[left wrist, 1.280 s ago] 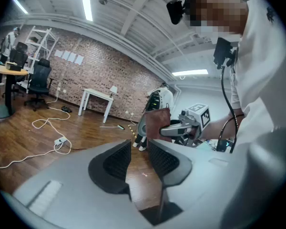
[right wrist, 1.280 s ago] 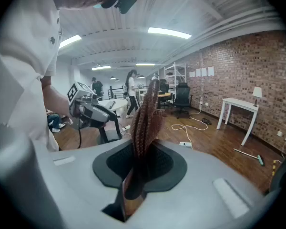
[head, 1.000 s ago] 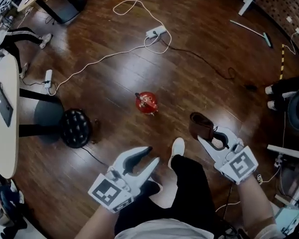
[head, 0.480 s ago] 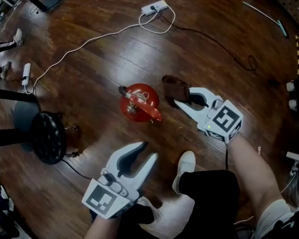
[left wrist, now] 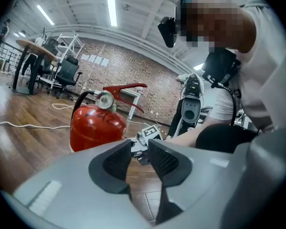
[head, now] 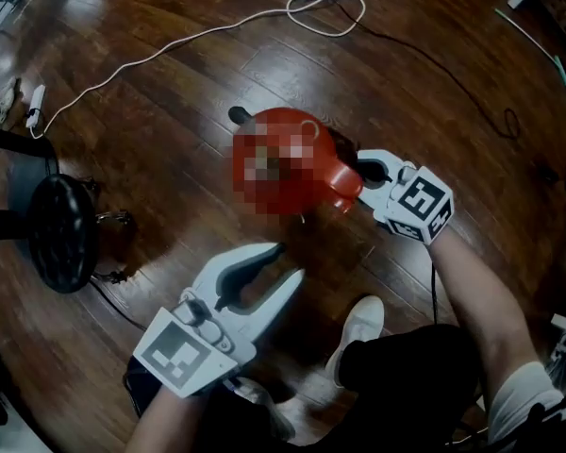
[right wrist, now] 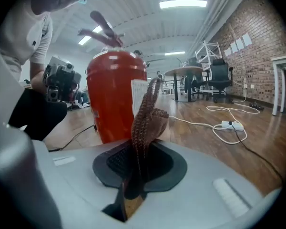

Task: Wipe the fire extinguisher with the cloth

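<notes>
One wooden floor carries the red extinguisher, standing upright. The left tongs hover near it, parted and empty. The right tongs, just beside its body, are clamped on the brown cloth.

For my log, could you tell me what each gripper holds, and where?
The right gripper pinches the brown cloth near one end; the left gripper, jaws apart, holds nothing.
</notes>
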`<state>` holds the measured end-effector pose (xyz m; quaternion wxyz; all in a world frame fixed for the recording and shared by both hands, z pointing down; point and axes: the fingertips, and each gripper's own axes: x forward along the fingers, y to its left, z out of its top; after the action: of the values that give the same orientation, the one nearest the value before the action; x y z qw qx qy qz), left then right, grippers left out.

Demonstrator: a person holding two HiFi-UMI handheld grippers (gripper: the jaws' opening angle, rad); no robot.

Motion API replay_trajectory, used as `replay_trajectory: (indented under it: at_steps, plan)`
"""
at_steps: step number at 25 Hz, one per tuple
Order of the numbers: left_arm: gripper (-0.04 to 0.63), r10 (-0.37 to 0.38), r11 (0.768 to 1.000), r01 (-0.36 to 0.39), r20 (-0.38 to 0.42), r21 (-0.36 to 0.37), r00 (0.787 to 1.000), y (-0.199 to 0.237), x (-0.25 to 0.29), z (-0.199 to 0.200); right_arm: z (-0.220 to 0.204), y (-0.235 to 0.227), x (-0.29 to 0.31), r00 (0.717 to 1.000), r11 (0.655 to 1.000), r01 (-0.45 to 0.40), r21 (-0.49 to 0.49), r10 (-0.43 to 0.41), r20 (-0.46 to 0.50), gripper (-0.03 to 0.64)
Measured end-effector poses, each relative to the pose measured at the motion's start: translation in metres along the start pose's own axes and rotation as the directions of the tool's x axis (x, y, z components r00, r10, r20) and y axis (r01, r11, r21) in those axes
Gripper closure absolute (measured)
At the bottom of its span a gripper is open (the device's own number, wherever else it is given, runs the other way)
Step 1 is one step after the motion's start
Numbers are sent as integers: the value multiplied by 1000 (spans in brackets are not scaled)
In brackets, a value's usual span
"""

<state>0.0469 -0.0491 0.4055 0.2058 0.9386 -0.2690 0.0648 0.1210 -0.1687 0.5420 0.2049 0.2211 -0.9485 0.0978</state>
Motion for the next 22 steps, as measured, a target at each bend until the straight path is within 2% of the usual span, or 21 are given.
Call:
replay_trajectory:
  at_steps: [3,6,9,13,17,22]
  plan:
    - [486,-11,1000,11,-31,13,999,1,4,-13,-39,5,20,998,1000,-9,19,10,-59,563]
    - [486,-27,1000,27,-41,10,999,3,6,-24,-74,3,34,995,998,17,67,-11,-95,563]
    - [486,-30,1000,31,-40,7,999,5,6,-29,-98,0,40,990,994,50,96,-37,-137,563]
    - [486,-28,999,29,-53,21,998,7,2,-33,-120,11,44,978,994,42,99,-21,-206,565]
    - [486,-35,999,37,-42,37,998,8,3,-31,-119,11,34,980,990,71,124,-46,-196,565]
    - [486,-56,998,58,-89,30,994,10,7,-36,-80,12,9,986,990,110,92,-96,-136,565]
